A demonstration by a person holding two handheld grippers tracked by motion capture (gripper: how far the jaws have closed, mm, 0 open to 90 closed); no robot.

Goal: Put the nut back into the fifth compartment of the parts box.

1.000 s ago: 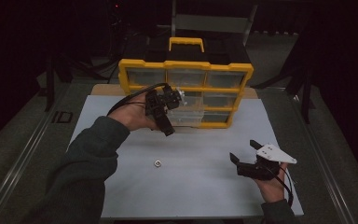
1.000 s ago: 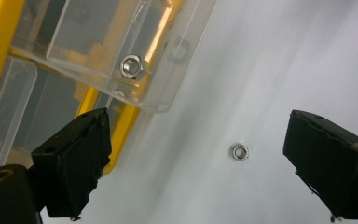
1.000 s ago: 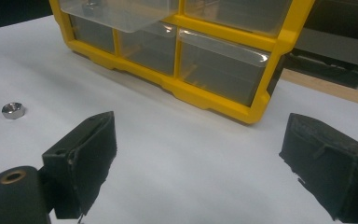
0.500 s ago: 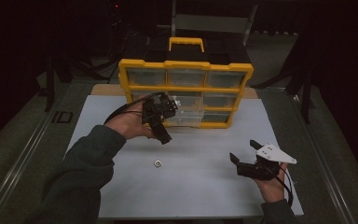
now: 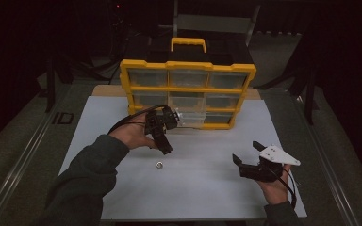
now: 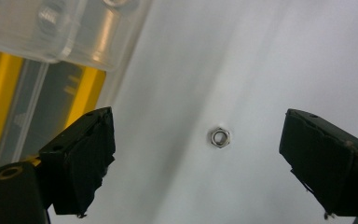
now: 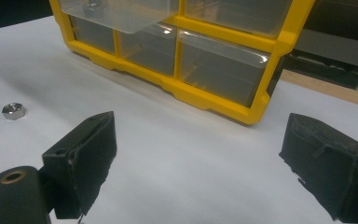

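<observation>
Left gripper view: left tongs (image 6: 198, 163) gape wide, empty, over a steel nut (image 6: 220, 137) lying on the white worktop (image 6: 270, 56) at 12 o'clock between the jaws. Right tongs (image 5: 247, 153) also stand wide, empty.

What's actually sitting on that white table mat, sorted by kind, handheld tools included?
Small silver hex nut: 1
Yellow plastic organiser with clear drawers: 1
Black handheld tools: 2, the left tool and the right tool
Total: 4
</observation>
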